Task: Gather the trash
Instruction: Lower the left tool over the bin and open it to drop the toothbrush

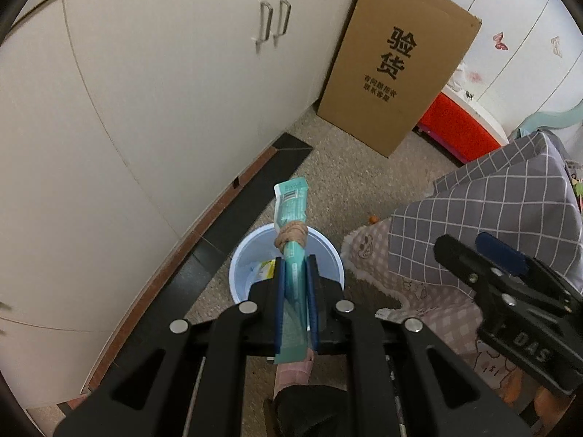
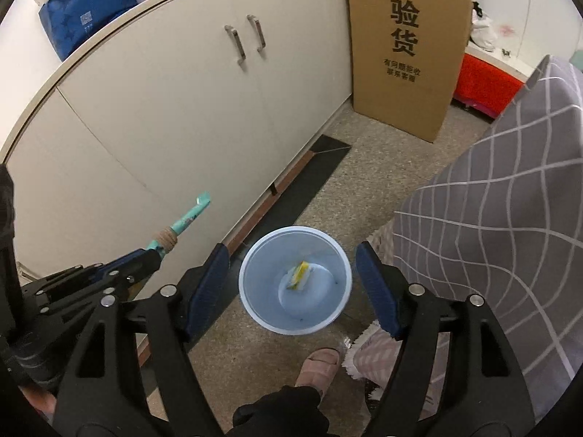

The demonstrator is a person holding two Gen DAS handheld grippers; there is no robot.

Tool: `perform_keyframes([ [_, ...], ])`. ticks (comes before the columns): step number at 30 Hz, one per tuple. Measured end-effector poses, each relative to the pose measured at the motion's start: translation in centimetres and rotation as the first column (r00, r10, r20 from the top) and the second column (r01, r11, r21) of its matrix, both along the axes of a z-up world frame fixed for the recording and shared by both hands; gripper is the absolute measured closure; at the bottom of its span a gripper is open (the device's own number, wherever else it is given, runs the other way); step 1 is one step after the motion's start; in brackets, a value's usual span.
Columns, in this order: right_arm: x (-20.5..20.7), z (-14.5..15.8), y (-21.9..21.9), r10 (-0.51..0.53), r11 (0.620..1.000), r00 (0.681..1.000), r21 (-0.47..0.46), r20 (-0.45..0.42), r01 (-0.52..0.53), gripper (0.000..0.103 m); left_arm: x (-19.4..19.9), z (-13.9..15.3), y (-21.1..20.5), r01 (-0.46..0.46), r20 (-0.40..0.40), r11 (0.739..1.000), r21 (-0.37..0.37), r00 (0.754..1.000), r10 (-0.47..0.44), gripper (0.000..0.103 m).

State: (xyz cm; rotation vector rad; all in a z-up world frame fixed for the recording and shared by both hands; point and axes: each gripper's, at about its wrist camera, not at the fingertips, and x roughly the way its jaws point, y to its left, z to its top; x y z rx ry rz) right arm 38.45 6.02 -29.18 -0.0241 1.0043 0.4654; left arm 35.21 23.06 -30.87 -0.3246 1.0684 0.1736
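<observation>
My left gripper (image 1: 296, 273) is shut on a flat teal wrapper (image 1: 291, 211) with a tan band wound around its middle; it is held above the near rim of a pale blue bin (image 1: 244, 255) on the floor. From the right wrist view the same wrapper (image 2: 189, 216) sticks out of the left gripper (image 2: 155, 253) at the left, beside the bin. My right gripper (image 2: 293, 273) stands open above the bin (image 2: 255, 291), nothing between its blue pads. A yellow and white scrap (image 2: 300, 275) lies on the bin's bottom.
White cabinet doors (image 2: 182, 109) with metal handles run along the left. A tall cardboard box (image 2: 404, 47) stands at the back. A grey checked bedcover (image 2: 510, 218) and a pink patterned blanket (image 1: 419, 291) hang at the right. A slippered foot (image 2: 320, 364) stands just before the bin.
</observation>
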Motion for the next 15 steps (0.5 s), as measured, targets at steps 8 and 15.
perform_keyframes([
  [8, -1.2, 2.8, -0.9, -0.033, 0.999, 0.991, -0.018, 0.127, 0.035, 0.03, 0.9, 0.2, -0.7, 0.017, -0.002, 1.0, -0.006, 1.0, -0.017, 0.092],
  [15, -1.7, 5.3, -2.4, -0.082, 0.996, 0.976, 0.038, 0.201, 0.075, 0.028, 2.2, 1.9, -1.4, 0.017, 0.046, 1.0, 0.004, 0.999, -0.017, 0.089],
])
